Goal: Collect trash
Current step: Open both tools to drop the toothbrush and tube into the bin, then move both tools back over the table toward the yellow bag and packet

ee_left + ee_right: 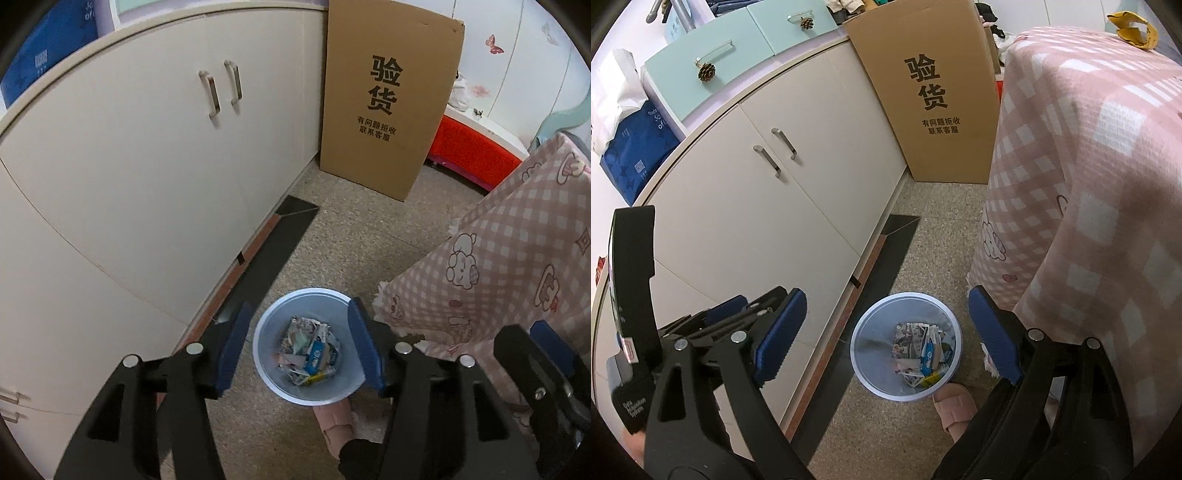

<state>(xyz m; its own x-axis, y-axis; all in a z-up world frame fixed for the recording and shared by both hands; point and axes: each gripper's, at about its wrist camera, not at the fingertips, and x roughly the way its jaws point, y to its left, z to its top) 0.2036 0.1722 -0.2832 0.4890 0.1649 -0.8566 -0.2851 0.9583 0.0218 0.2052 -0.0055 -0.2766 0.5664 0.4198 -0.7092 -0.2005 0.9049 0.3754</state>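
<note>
A round pale-blue waste bin (pixel 275 325) stands on the speckled floor, holding crumpled paper and wrappers (pixel 310 350). My left gripper (pixel 301 347) hangs straight above the bin, open, its blue pads (pixel 232 343) framing the rim with nothing between them. In the right wrist view the same bin (pixel 871 343) and its trash (pixel 919 347) lie below my right gripper (pixel 888 332), also open and empty. A crumpled yellow piece (pixel 1134 27) lies on top of the pink cloth at the far right.
Cream cabinet doors (pixel 147 177) run along the left. A tall cardboard box (pixel 388 103) leans at the far end. A pink checked cloth (pixel 509 258) covers furniture on the right. A pink slipper (pixel 955 404) stands beside the bin.
</note>
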